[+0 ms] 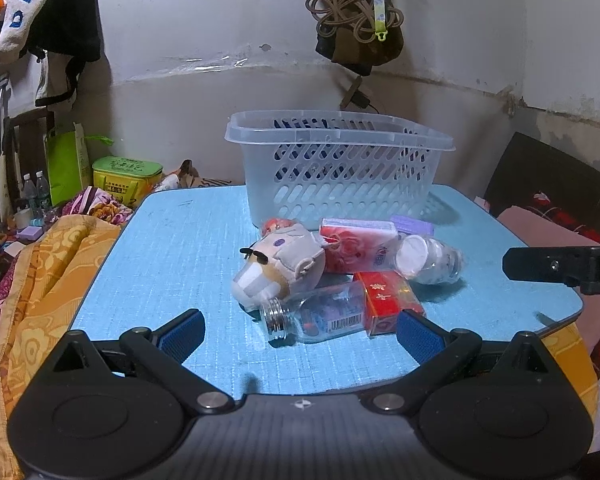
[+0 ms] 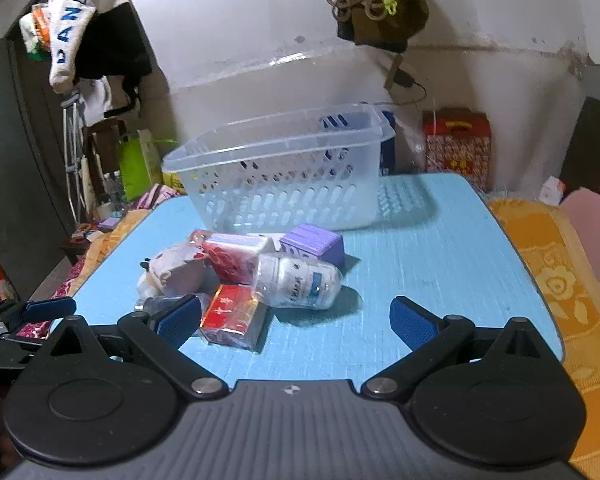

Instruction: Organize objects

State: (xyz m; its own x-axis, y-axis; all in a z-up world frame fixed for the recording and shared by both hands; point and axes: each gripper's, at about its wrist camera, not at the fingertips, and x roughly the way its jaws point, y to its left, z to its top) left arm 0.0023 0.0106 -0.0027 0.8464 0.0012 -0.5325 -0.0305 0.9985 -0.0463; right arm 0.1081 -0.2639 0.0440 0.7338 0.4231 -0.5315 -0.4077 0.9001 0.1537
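A heap of small objects lies mid-table in front of a clear plastic basket (image 1: 340, 168) (image 2: 284, 176): a plush toy (image 1: 278, 266) (image 2: 176, 270), a clear bottle on its side (image 1: 316, 316), a red box (image 1: 388, 300) (image 2: 232, 312), a tissue pack (image 1: 358, 246) (image 2: 234, 256), a white jar (image 1: 428, 258) (image 2: 296, 280) and a purple block (image 1: 412, 225) (image 2: 314, 244). My left gripper (image 1: 300, 334) is open, just short of the bottle. My right gripper (image 2: 296, 322) is open too, near the red box and jar. Nothing is held.
The blue table (image 1: 172, 248) (image 2: 440, 248) is ringed by orange patterned cloth (image 1: 52, 264) (image 2: 552, 264). The other gripper's finger shows at the right edge (image 1: 556, 266) and at the left edge (image 2: 40, 310). Clothes and a rope hang on the wall behind.
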